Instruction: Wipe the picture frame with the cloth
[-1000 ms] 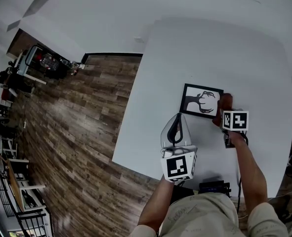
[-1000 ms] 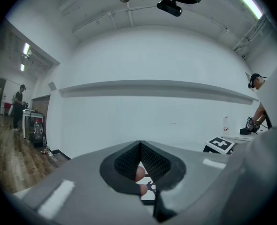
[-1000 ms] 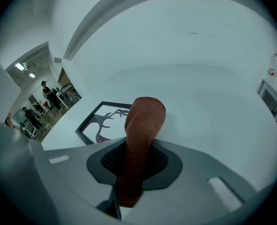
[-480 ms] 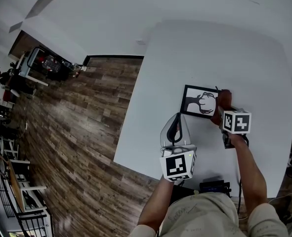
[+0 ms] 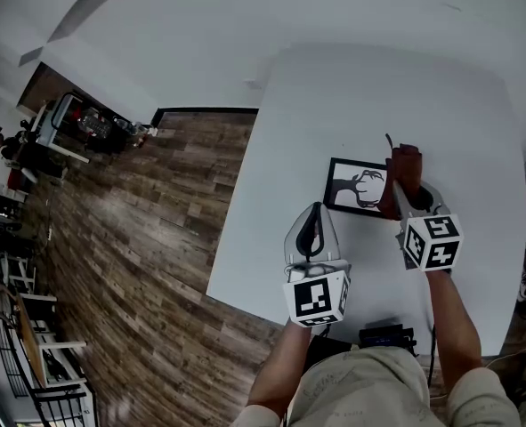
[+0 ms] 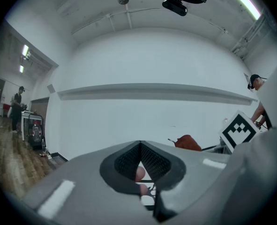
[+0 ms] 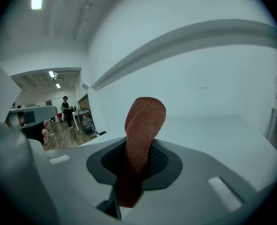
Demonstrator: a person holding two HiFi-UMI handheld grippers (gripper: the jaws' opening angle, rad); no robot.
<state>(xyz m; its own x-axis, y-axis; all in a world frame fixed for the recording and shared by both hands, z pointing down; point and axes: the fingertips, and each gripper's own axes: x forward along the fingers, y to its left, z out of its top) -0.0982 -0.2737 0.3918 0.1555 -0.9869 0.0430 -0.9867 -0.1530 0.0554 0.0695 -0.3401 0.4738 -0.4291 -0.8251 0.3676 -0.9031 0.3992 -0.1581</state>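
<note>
The black picture frame (image 5: 355, 188), holding a dark antler-like drawing on white, lies flat on the white table (image 5: 458, 96). A rust-red cloth (image 5: 403, 173) stands over the frame's right edge, and my right gripper (image 5: 407, 196) is shut on it. In the right gripper view the cloth (image 7: 145, 121) sticks up from between the jaws. My left gripper (image 5: 313, 213) hovers just in front of the frame's near left corner, jaws shut with nothing in them. The left gripper view shows the cloth (image 6: 189, 143) ahead to the right and a bit of the frame (image 6: 148, 190) through the jaw gap.
The table's left edge (image 5: 234, 229) drops to a wooden floor (image 5: 138, 238). A black device (image 5: 387, 336) lies at the table's near edge by my body. Carts and people (image 5: 76, 118) stand far off at the left.
My right gripper has tipped back toward me, so its marker cube sits nearer and lower. The cloth now shows upright at the frame's right edge. The left gripper has barely moved.
</note>
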